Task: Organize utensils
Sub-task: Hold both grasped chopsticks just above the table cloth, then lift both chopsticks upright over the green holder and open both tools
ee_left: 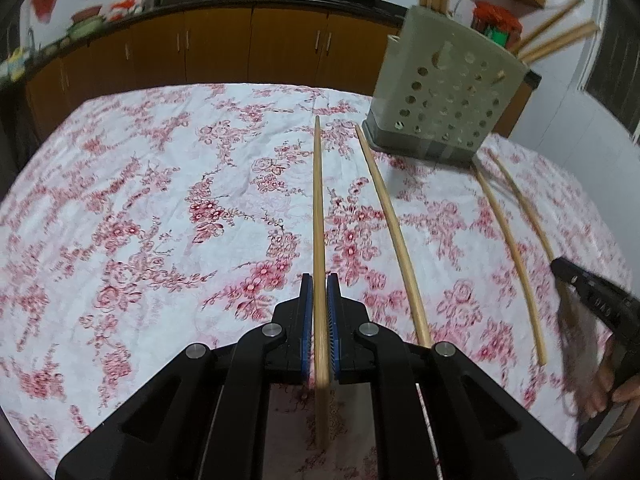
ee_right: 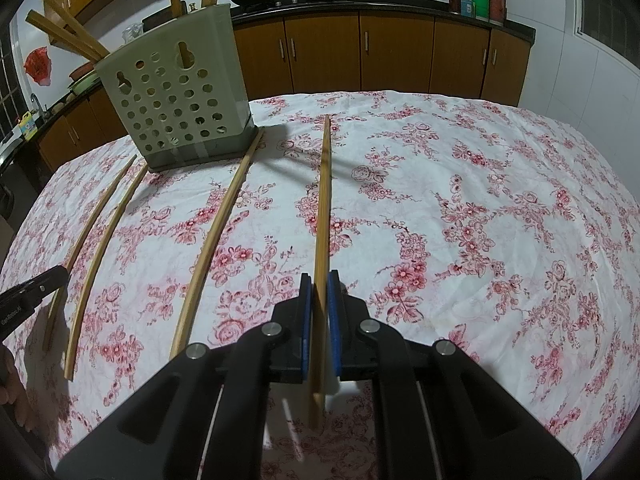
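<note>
Both grippers are clamped on chopsticks. My left gripper (ee_left: 319,282) has its blue pads pinched tight on one chopstick (ee_left: 319,208), which points ahead over the floral tablecloth (ee_left: 140,200). My right gripper (ee_right: 319,280) is closed the same way on another chopstick (ee_right: 323,200). Between them I see two loose chopsticks (ee_right: 208,240) lying on the cloth. I see the perforated holder (ee_right: 176,96) standing upright at the far side, several chopsticks (ee_right: 68,34) already in it.
</note>
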Action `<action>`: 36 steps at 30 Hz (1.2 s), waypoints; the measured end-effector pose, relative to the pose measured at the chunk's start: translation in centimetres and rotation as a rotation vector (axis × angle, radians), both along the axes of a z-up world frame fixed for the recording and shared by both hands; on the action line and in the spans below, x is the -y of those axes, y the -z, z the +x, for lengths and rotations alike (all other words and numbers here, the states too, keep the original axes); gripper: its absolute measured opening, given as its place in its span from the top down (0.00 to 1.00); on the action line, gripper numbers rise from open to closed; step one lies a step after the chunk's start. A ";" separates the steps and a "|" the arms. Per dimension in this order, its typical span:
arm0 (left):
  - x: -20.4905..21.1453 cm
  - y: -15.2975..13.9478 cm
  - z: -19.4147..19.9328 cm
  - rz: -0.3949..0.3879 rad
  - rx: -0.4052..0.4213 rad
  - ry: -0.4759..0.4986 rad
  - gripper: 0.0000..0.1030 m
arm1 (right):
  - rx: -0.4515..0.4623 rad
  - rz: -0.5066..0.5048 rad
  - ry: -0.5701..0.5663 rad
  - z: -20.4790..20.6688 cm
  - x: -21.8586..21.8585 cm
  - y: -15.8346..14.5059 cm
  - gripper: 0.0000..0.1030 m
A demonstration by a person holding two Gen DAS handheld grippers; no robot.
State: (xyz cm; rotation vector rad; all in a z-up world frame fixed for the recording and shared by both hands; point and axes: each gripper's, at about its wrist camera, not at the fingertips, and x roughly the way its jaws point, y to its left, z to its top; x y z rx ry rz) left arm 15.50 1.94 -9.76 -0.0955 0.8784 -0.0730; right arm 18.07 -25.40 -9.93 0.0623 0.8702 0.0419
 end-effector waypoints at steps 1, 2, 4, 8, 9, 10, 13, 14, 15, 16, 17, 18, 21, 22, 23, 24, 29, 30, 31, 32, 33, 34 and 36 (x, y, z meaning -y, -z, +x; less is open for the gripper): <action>0.2 0.0 -0.3 0.011 -0.001 0.002 0.92 | 0.000 0.003 -0.001 -0.2 0.0 0.0 0.90; 0.2 -0.1 -0.5 0.014 0.000 0.004 0.92 | 0.000 0.007 -0.003 -0.4 0.0 0.0 0.90; 0.3 -0.1 -1.0 0.017 0.000 0.006 0.92 | 0.000 0.017 -0.008 -0.8 0.1 0.0 0.90; 0.5 -0.1 -1.1 0.031 0.000 0.008 0.92 | 0.000 0.026 -0.001 -1.0 0.5 -0.1 0.91; 0.5 -0.1 -1.1 0.035 0.001 0.010 0.93 | 0.000 0.029 0.004 -1.0 0.6 -0.2 0.92; 0.6 -0.1 -1.1 0.040 0.000 0.014 0.93 | 0.004 0.034 0.005 -1.1 0.7 -0.4 0.92; 0.6 -0.8 -1.2 0.029 0.009 0.025 0.93 | 0.069 0.037 0.009 -1.7 1.2 -2.5 0.92; 0.4 -1.3 -1.3 0.023 0.024 0.027 0.93 | 0.091 0.038 0.010 -2.0 1.4 -3.3 0.92; 0.4 -1.8 -1.4 0.021 0.039 0.026 0.93 | 0.115 0.038 0.012 -2.1 1.5 -4.2 0.92; 0.3 -2.8 -1.4 0.013 0.065 0.024 0.93 | 0.140 0.039 0.016 -2.3 1.6 -5.0 0.92; 0.1 -3.6 -1.5 0.005 0.086 0.023 0.93 | 0.171 0.043 0.021 -2.5 1.8 -6.1 0.92; 0.0 -4.8 -1.6 -0.005 0.118 0.020 0.93 | 0.194 0.046 0.025 -2.7 2.0 -6.9 0.92; -0.5 -7.5 -1.8 -0.025 0.191 0.011 0.93 | 0.267 0.058 0.036 -3.3 2.5 -9.4 0.92; -0.7 -8.6 -2.0 -0.037 0.222 0.006 0.93 | 0.288 0.061 0.039 -3.5 2.6 -10.0 0.92; -0.9 -9.7 -2.1 -0.048 0.251 0.001 0.93 | 0.310 0.065 0.043 -3.7 2.7 -10.8 0.92; -1.0 -10.3 -2.2 -0.053 0.268 -0.002 0.93 | 0.327 0.069 0.046 -3.8 2.8 -11.4 0.92; -1.6 -13.0 -2.2 -0.063 0.345 -0.030 0.93 | 0.382 0.074 0.056 -4.2 3.4 -13.2 0.92; -1.7 -13.3 -2.1 -0.063 0.351 -0.035 0.93 | 0.390 0.073 0.057 -4.1 3.4 -13.5 0.92; -1.8 -13.8 -1.9 -0.069 0.358 -0.038 0.93 | 0.396 0.075 0.058 -4.1 3.5 -13.9 0.92; -1.9 -14.1 -2.0 -0.074 0.363 -0.038 0.93 | 0.409 0.084 0.057 -4.2 3.6 -14.4 0.92; -2.0 -14.5 -2.0 -0.081 0.371 -0.038 0.93 | 0.423 0.094 0.052 -4.2 3.7 -15.0 0.92; -2.2 -15.1 -2.1 -0.085 0.385 -0.037 0.93 | 0.434 0.103 0.049 -4.4 3.8 -15.5 0.92; -2.4 -16.2 -2.5 -0.088 0.412 -0.031 0.93 | 0.465 0.126 0.034 -4.6 3.9 -17.1 0.92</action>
